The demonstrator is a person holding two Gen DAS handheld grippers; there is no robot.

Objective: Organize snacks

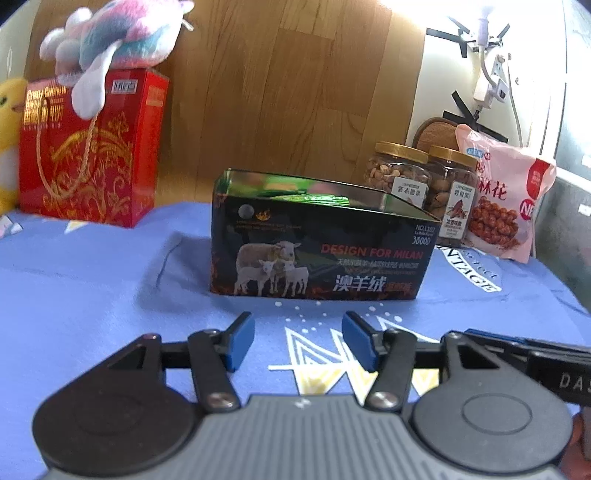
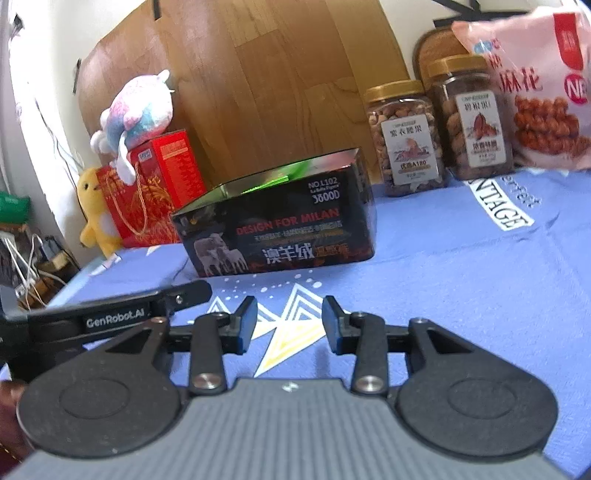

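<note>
Left gripper (image 1: 298,341): fingers (image 1: 242,341) spread, nothing between them, hovering low over the blue printed cloth (image 1: 92,280) that covers the worktop. Right gripper (image 2: 289,323): fingers (image 2: 246,326) likewise spread and empty, lower centre of its view, with part of the left device crossing the lower left of that frame.

Directly ahead of both grippers, mid-frame, stands the open dark box (image 1: 317,254) printed with sheep. Something green shows inside it; what it is cannot be told.

The snacks sit at the upper right of both views, behind and to the right of the box: a cashew jar (image 2: 404,138) and a second nut jar (image 2: 472,125), both gold-lidded, upright and just beside each other, and a pink snack bag (image 2: 543,85) to the right of the second jar, standing on end. None is held; judging by this, sorting has not begun.

Risks, as judged:
- The jars look hard, smooth and rounded. A pinch high up near the lid or off-centre could let a jar slip or swing.
- They stand close together. Fingers going in around one may knock the other, or tip the bag.
- The bag is soft and stands unsupported; a grip on one corner may make it sag or fall.
- The cloth is loose and creased. Dragging an item rather than lifting it may bunch the cloth and shift the box.
- The grippers are near each other; reaching together invites a collision.

At upper left, well apart, a red gift box (image 1: 92,147) carries a plush toy (image 1: 110,33).
</note>
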